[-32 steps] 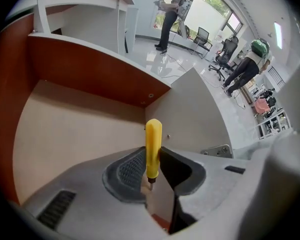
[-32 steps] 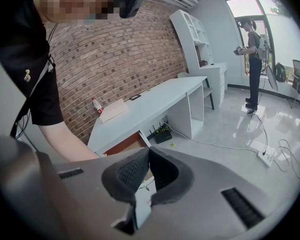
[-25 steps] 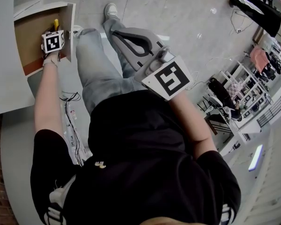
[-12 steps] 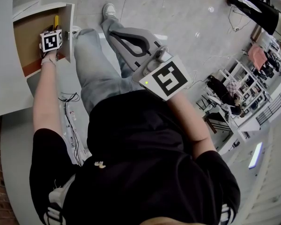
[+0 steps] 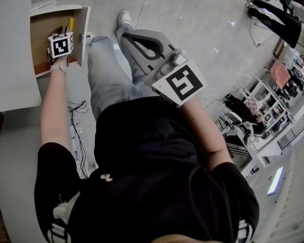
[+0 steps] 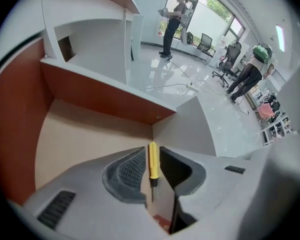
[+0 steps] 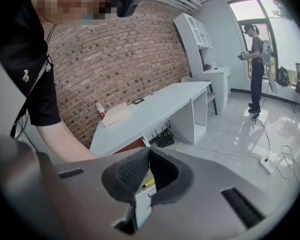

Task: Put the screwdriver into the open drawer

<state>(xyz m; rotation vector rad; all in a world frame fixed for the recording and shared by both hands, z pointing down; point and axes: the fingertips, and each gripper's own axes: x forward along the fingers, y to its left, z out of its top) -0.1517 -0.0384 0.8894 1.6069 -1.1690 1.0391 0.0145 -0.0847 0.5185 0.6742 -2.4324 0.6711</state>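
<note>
A yellow-handled screwdriver (image 6: 152, 160) lies in the open drawer (image 6: 85, 139), with its shaft pointing back toward the gripper camera. My left gripper (image 6: 153, 148) is inside the drawer with its jaws slightly apart. The screwdriver sits between them with a thin gap on each side. In the head view the yellow handle (image 5: 71, 23) shows just past the left gripper's marker cube (image 5: 61, 44), over the drawer's (image 5: 43, 32) brown floor. My right gripper (image 5: 125, 34) hangs above the person's legs, shut on nothing, and its tips (image 7: 149, 148) meet.
The drawer belongs to a white desk (image 5: 10, 44) at the left. Cables and a power strip (image 5: 76, 135) lie on the floor beside it. Beyond are glossy floor, office chairs (image 6: 230, 64) and people standing (image 6: 172, 19). A long white desk (image 7: 155, 104) stands against a brick wall.
The head view has shifted slightly. The left gripper's cube has drawn back a little along the drawer, while the yellow handle kept its place in the drawer. The right gripper has held still.
</note>
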